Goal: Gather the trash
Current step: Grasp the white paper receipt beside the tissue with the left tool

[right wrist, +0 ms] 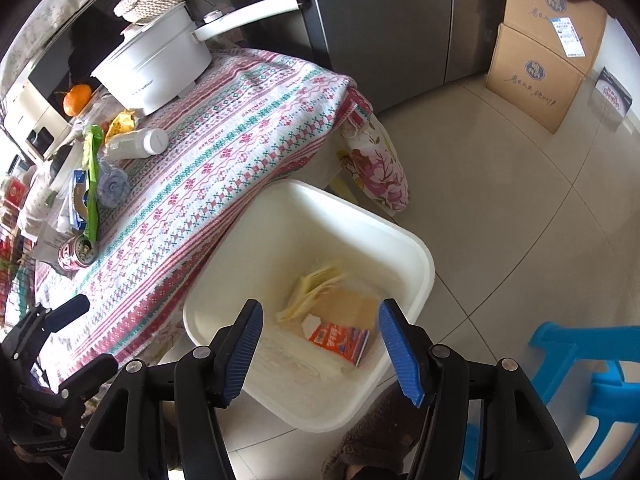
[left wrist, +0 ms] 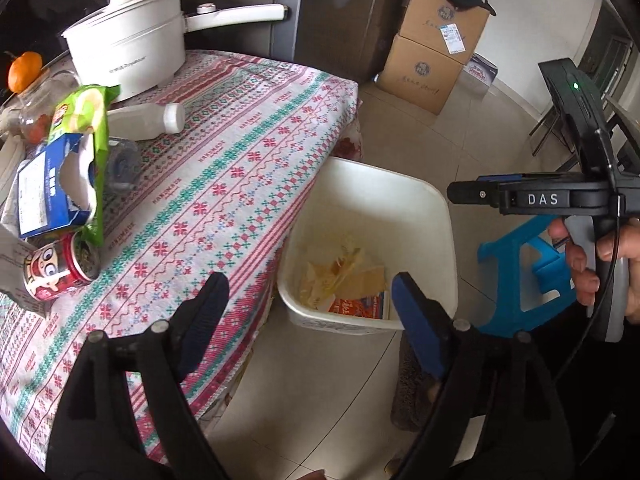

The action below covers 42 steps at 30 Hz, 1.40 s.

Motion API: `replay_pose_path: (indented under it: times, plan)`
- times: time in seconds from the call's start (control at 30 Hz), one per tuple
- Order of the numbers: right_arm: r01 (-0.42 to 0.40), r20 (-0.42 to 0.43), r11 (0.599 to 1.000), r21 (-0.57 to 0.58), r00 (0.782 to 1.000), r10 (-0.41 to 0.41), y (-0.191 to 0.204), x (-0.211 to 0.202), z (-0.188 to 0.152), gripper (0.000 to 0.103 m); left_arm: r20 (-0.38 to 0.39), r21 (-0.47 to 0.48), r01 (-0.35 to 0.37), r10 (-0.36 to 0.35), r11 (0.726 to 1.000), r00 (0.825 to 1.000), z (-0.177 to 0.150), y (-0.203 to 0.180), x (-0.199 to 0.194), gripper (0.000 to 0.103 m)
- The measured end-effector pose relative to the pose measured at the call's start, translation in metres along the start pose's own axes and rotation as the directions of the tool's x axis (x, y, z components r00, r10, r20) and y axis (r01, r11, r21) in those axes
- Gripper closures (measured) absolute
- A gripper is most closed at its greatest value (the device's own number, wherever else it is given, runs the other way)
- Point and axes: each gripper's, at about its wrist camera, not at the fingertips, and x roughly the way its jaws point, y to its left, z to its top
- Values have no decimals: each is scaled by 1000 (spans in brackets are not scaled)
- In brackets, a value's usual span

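Trash sits in two places in my left wrist view. My left tongs (left wrist: 308, 300) gape wide and hold nothing, one finger over the patterned red, green and white tablecloth (left wrist: 224, 184), the other over the white square plastic trash bin (left wrist: 400, 188) on the tiled floor. Inside the bin lie a torn yellow wrapper (left wrist: 340, 268) and an orange and white carton (left wrist: 360, 306). At nine o'clock on the table a heap of litter waits: a red cartoon-printed drink can (left wrist: 60, 268) on its side, a torn blue and white cardboard box (left wrist: 52, 188), a green snack bag (left wrist: 92, 136) and a white plastic bottle (left wrist: 148, 120) lying flat. At eleven o'clock stands a white long-handled electric pot (left wrist: 128, 48). At three o'clock my right tongs (left wrist: 472, 192) appear side-on; I cannot tell their spread here.

From my right wrist view, my right tongs (right wrist: 320, 344) are spread wide and empty, directly over the bin (right wrist: 416, 248), with the carton (right wrist: 340, 340) between the fingers. The litter heap, including the can (right wrist: 76, 252), sits at nine o'clock. My left tongs (right wrist: 84, 336) show at eight o'clock, parted. A bright blue plastic stool (right wrist: 592, 380) stands at four o'clock.
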Motion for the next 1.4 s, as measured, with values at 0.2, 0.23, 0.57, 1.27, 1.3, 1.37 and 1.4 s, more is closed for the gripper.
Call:
replay_pose_path:
  times: [0.2, 0.23, 0.57, 1.27, 1.3, 1.37, 1.4]
  plan:
    - [26, 78, 994, -103, 997, -18, 42, -14, 7, 33, 47, -117, -103, 109, 988, 993, -6, 43, -29, 11]
    - [30, 93, 992, -121, 995, -19, 50, -16, 8, 28, 55, -134, -119, 127, 984, 990, -7, 51, -34, 10]
    - [48, 194, 965, -258, 981, 3, 132, -24, 21, 19, 118, -242, -291, 326, 926, 938, -15, 134, -74, 4]
    - [50, 262, 923, -381, 963, 56, 228, -11, 24, 18, 64, -336, -362, 404, 870, 912, -15, 248, -34, 62]
    - [52, 265, 922, -383, 963, 56, 230, -10, 24, 18, 56, -337, -362, 403, 869, 914, -15, 249, -32, 67]
    - [54, 274, 920, -387, 960, 59, 234, -9, 23, 18, 41, -339, -362, 398, 868, 916, -15, 250, -30, 90]
    - [55, 280, 920, -388, 958, 61, 235, -9, 22, 18, 39, -338, -361, 396, 869, 917, -16, 249, -31, 93]
